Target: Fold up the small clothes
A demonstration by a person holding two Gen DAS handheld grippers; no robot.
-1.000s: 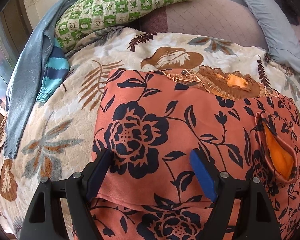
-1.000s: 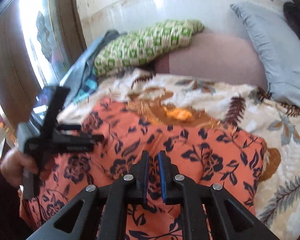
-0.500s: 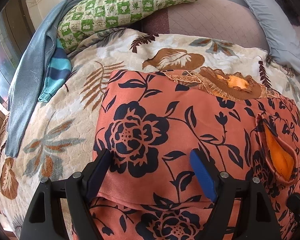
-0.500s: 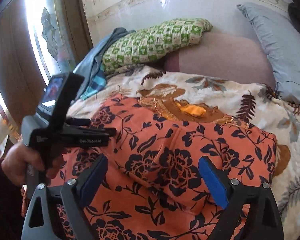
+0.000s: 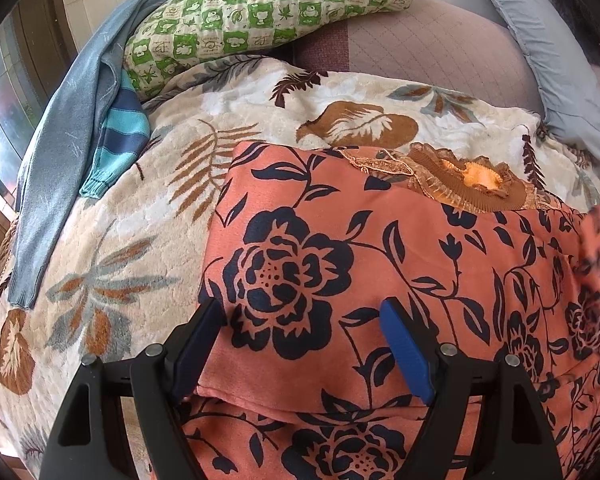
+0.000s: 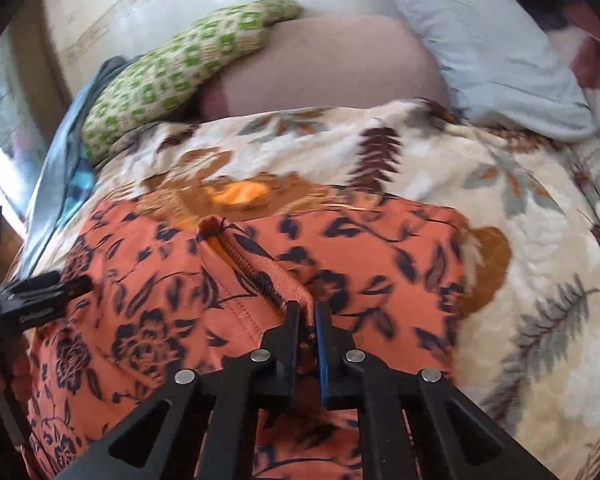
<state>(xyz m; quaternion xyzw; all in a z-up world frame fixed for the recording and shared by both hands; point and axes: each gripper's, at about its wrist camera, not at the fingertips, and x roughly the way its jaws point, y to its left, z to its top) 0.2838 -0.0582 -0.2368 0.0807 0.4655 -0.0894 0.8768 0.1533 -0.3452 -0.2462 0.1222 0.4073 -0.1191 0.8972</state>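
My R gripper [image 6: 308, 320] pinches the orange garment [image 5: 340, 248] at its sleeve edge. L gripper [image 5: 304, 344] hovers open over the left side; I judge the fold goes leftward.

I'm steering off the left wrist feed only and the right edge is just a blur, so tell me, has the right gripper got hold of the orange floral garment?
Observer: Yes. In the right wrist view the right gripper is shut on a raised ridge of the orange floral garment.
Operator: Which part of it is pinched?
Observer: A sleeve-like opening with dark gathered stitching along its edge, running up to the fingertips.
Operator: Where does my left gripper sit from that side?
Observer: The left gripper shows at the far left of the right wrist view, over the garment's left part. From there I cannot tell whether it is open.
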